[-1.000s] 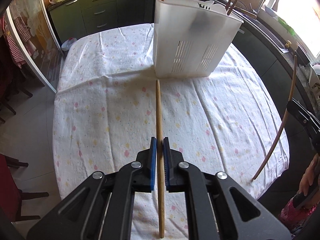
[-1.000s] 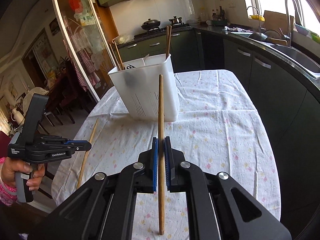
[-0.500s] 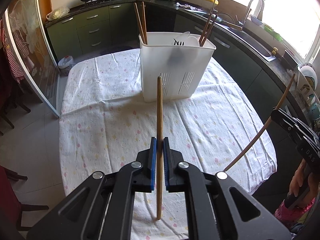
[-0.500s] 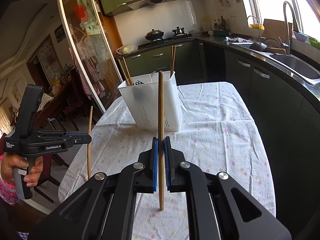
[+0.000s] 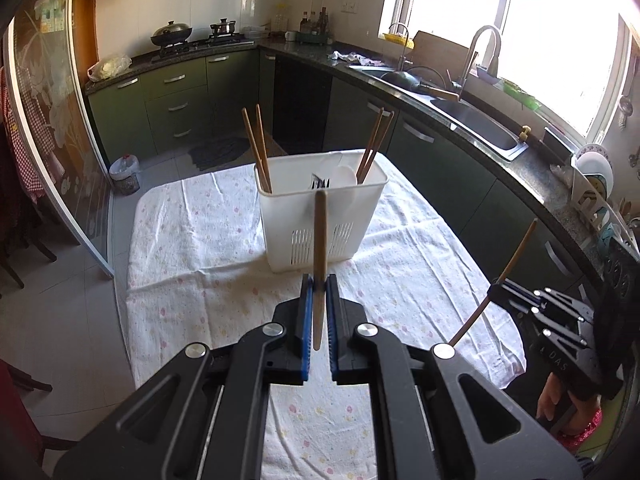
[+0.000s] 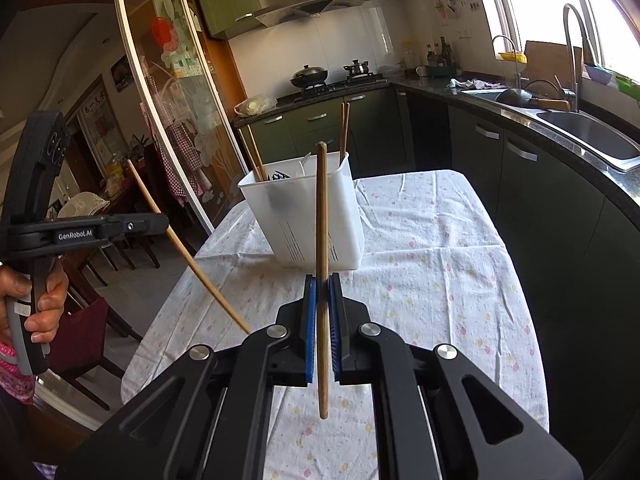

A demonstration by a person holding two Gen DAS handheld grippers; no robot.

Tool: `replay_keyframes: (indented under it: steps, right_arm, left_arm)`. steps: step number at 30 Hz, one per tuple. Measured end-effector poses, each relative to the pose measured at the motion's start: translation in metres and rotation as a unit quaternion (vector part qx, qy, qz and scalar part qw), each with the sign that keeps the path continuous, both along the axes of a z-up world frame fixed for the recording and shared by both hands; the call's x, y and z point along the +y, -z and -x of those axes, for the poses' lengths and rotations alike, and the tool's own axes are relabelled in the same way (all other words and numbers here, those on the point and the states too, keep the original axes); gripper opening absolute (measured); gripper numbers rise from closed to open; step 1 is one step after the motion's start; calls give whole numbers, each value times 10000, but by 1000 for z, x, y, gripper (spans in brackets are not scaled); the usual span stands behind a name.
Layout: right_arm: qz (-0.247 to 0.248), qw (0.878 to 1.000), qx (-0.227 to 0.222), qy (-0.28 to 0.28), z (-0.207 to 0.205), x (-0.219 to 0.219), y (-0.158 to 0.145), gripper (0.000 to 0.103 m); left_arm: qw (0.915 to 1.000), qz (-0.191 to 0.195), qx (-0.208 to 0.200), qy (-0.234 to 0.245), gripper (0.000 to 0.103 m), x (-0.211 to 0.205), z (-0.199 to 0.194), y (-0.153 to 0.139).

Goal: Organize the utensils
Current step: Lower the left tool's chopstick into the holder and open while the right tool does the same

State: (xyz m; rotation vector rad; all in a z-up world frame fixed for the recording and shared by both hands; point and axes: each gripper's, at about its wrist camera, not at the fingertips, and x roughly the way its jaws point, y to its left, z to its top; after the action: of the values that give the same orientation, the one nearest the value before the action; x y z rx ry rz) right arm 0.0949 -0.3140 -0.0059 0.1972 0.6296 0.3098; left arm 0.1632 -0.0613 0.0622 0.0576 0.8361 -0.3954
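Note:
A white utensil caddy (image 5: 320,224) stands on the table and holds two pairs of chopsticks, dark forks and a white spoon; it also shows in the right wrist view (image 6: 304,220). My left gripper (image 5: 319,286) is shut on a wooden chopstick (image 5: 320,240), held up in the air in front of the caddy. My right gripper (image 6: 322,286) is shut on another wooden chopstick (image 6: 322,220), also lifted, short of the caddy. Each gripper shows in the other's view: the right one (image 5: 496,286) at the right, the left one (image 6: 162,222) at the left.
The table carries a white flowered cloth (image 5: 200,240). Dark green kitchen cabinets, a stove with pots (image 5: 172,34) and a sink (image 5: 476,124) run along the far and right walls. A glass sliding door (image 6: 168,120) and chairs are to the left.
Both grippers rose and tilted upward with their chopsticks, so the caddy looks lower and farther. The left gripper's chopstick swung from upright to slanted in the right wrist view.

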Motion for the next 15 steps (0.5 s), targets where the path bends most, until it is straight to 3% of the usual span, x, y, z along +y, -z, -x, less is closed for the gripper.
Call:
replay_keyframes:
  steps: [9, 15]
  right_arm:
    - [-86, 10000, 13, 23, 2, -7, 0, 7]
    - [-131, 9999, -6, 24, 5, -11, -2, 7]
  left_arm:
    - [9950, 374, -875, -308, 6, -6, -37, -93]
    - [9884, 282, -1356, -618, 6, -16, -66, -123]
